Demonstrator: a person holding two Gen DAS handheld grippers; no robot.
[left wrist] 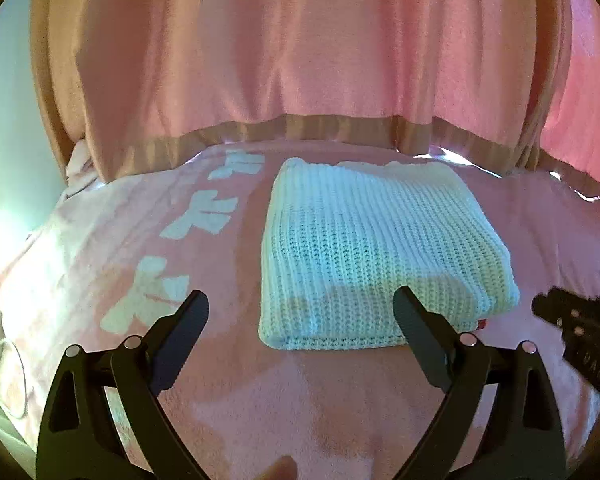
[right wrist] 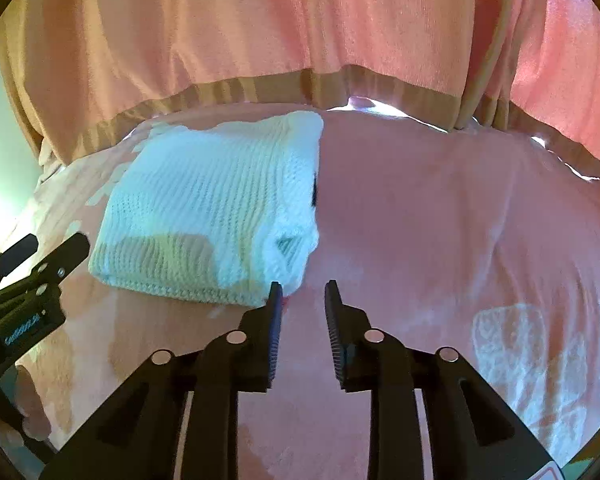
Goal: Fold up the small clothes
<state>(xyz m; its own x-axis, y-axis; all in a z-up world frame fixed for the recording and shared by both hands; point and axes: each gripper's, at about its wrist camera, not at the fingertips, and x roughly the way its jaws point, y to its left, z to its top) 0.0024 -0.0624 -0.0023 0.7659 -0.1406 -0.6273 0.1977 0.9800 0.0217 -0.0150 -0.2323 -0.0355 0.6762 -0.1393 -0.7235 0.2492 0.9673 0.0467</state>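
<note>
A white knitted garment (left wrist: 380, 248) lies folded into a thick rectangle on the pink blanket (left wrist: 300, 400). My left gripper (left wrist: 302, 302) stands wide open just in front of its near edge, nothing between the fingers. In the right wrist view the same folded knit (right wrist: 203, 216) lies at the left, its layered end facing right. My right gripper (right wrist: 304, 290) is part open at the knit's near right corner; its left fingertip (right wrist: 276, 292) sits right beside the cloth, and the gap between the pads holds nothing. The left gripper (right wrist: 39, 256) shows at the left edge there.
A pink curtain with a tan hem (left wrist: 300, 128) hangs behind the bed. The blanket has pale printed shapes (left wrist: 203, 216) left of the knit and a pale patch (right wrist: 528, 364) at the right. The right gripper's tip (left wrist: 572, 320) enters the left wrist view from the right.
</note>
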